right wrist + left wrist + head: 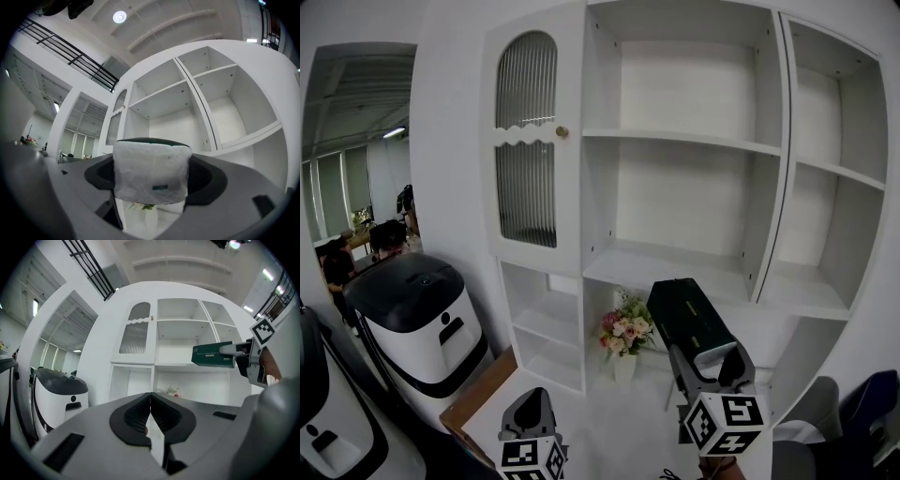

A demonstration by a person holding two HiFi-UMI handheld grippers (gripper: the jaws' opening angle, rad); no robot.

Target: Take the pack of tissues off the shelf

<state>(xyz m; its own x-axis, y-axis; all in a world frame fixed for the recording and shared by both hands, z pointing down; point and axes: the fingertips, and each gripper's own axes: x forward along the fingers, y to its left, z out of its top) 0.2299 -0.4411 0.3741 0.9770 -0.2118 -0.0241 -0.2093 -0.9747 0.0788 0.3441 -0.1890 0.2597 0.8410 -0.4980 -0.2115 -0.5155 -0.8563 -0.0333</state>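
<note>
A dark green pack of tissues (690,319) hangs in the air in front of the white shelf unit (675,141), below its middle shelf board. My right gripper (710,366) is shut on the pack's near end, which fills the right gripper view as a white wrapped face (152,172) between the jaws. From the left gripper view the pack (213,354) shows side-on, held out before the shelves. My left gripper (531,417) is low at the bottom left, its jaws shut (150,416) with nothing between them.
A small vase of pink and white flowers (623,333) stands in a lower compartment just left of the pack. A cabinet door with ribbed glass (526,141) closes the unit's left side. A white and black machine (427,319) stands at the left. People are far left in the background.
</note>
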